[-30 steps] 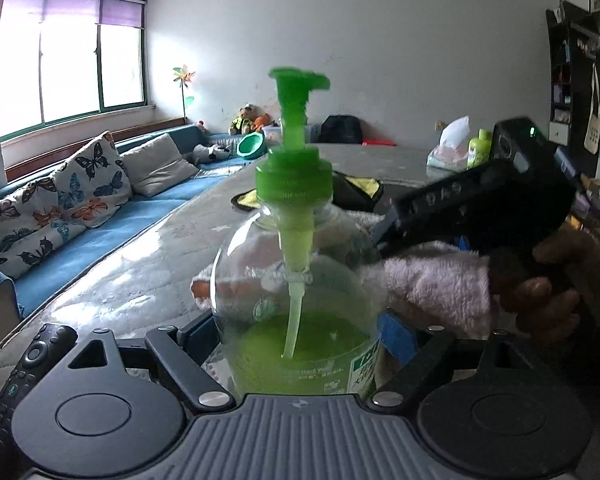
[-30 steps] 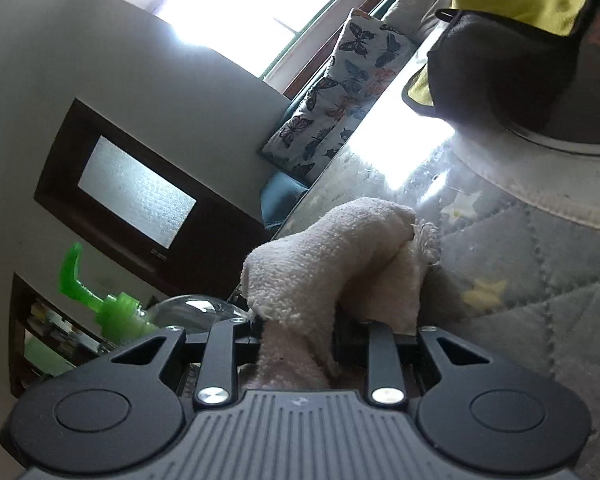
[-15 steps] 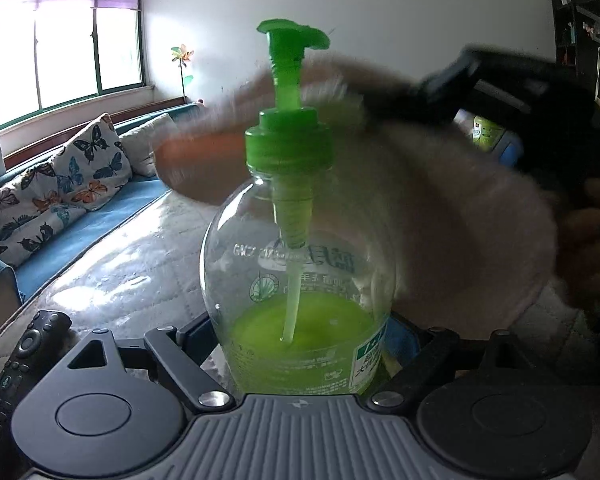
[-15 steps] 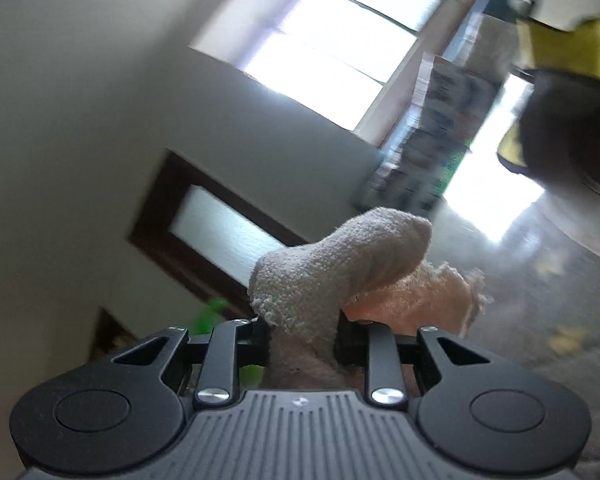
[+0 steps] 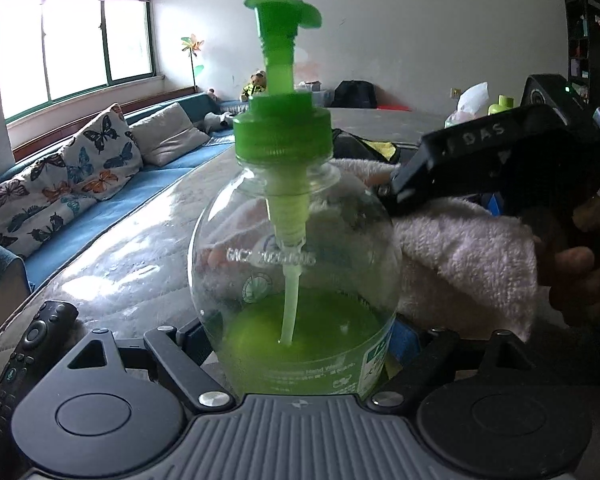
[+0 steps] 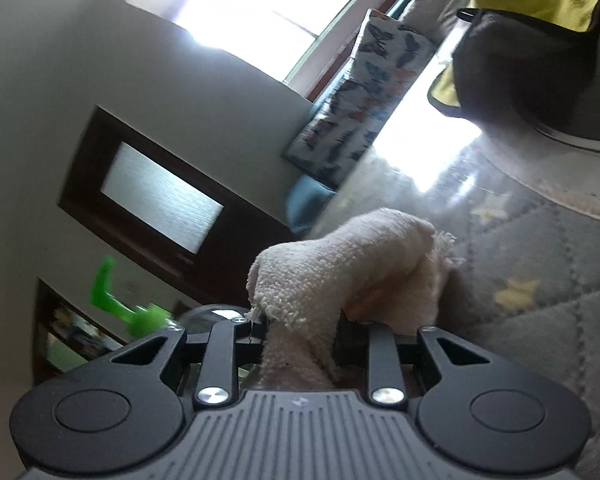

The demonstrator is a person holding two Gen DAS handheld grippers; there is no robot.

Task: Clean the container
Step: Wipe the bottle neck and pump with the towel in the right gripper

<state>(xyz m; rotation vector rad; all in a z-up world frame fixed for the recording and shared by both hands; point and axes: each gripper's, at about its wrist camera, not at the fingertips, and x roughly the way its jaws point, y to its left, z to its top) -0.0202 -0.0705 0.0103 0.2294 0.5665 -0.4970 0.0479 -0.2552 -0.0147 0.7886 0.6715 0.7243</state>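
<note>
Basically, soap bottle [image 5: 296,264] upright in left gripper [image 5: 296,332], jaws clamped low on its smooth, likely slippery belly, bottom-heavy with liquid; right gripper [image 6: 300,328] pinches soft towel [image 6: 340,276] against its far side.

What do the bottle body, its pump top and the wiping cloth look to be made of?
Bottle body: clear, glossy, probably plastic; the dip tube and green liquid show through it. Pump top: opaque bright green plastic with a ribbed collar. Wiping cloth: pale pinkish terry, its looped fuzzy pile visible, clamped in the right gripper.
</note>
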